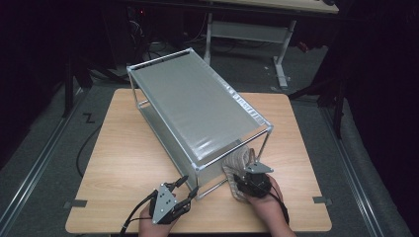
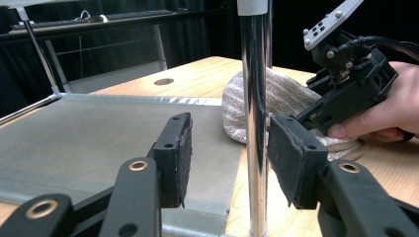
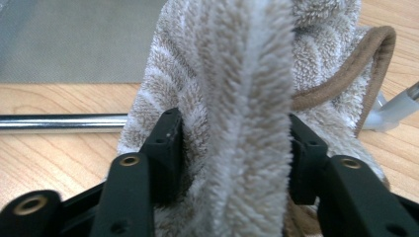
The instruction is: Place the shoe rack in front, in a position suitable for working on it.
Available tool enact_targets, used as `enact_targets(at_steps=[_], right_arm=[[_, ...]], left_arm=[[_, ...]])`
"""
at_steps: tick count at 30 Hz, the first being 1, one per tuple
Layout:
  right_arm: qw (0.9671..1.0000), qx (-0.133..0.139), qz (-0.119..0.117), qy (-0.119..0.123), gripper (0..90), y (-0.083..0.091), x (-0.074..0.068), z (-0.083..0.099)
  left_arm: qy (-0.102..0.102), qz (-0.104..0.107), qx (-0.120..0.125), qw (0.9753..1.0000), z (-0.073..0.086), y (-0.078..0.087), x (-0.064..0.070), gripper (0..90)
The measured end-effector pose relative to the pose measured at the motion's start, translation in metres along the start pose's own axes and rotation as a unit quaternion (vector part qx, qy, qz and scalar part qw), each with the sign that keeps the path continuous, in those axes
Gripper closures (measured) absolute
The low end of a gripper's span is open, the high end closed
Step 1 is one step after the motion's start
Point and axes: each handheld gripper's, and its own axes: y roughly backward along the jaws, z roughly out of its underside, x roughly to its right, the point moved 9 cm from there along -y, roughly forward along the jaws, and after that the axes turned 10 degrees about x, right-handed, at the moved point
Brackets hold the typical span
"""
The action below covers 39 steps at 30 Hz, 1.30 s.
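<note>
One fluffy ribbed towel (image 3: 247, 98) pinched by right gripper (image 3: 232, 148).

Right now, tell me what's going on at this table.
A person is working with a handheld gripper in each hand at a wooden table that carries a two-tier metal rack. The right gripper has its jaws shut on a folded beige towel, held at the near end of the rack by its lower shelf. The left gripper is open, its jaws standing either side of the rack's near corner post, not clamped on it.
</note>
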Motion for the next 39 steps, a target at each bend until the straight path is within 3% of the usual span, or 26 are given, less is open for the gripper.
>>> enact_targets(at_steps=[10,13,24,33,39], right_arm=[[0.9998,-0.005,0.000,0.018,64.7,0.003,-0.001,-0.002],[0.9999,-0.002,0.000,0.010,68.5,0.004,0.000,-0.003],[0.9987,0.049,0.011,0.006,69.9,0.025,0.006,-0.012],[0.9956,0.082,0.045,-0.008,70.1,0.053,0.022,-0.011],[0.9907,0.110,0.077,-0.023,70.1,0.074,0.038,-0.013]], left_arm=[[0.001,0.000,-0.002,1.0000,0.000,0.000,-0.002,51.6],[0.003,0.001,-0.003,1.0000,0.000,0.000,-0.002,51.4],[0.007,0.013,0.001,0.9999,-0.001,-0.008,0.001,51.2],[0.009,0.029,0.000,0.9995,-0.001,-0.021,0.004,51.0],[0.008,0.037,0.002,0.9993,-0.001,-0.026,0.008,51.0]])
